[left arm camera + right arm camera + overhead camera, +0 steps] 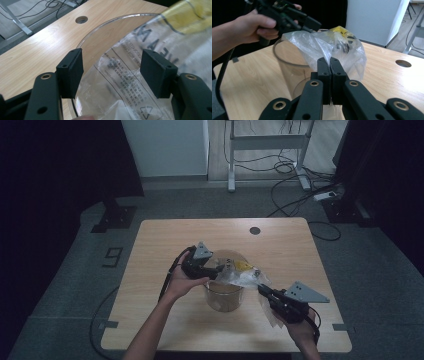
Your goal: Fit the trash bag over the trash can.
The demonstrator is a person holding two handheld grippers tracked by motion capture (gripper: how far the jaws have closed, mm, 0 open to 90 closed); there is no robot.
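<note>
Your right gripper (pixel 330 65) has its fingers clamped on the clear plastic bag (pixel 337 47), mid-frame over the glass jar (pixel 223 292) on the worktop (pixel 280 245); your left gripper (pixel 112 72) has fingers apart, straddling the bag's edge.

- Table (pixel 165 245): pale wood-grain top, smooth, matt.
- Tub (pixel 287 67): clear plastic or glass, smooth, glossy.
- Bag (pixel 337 47): thin clear plastic film, crinkled, shiny, with black print and a yellow patch.
- Gripper jaws: black matt plastic.
- Floor (pixel 380 270): grey, rough carpet.
</note>
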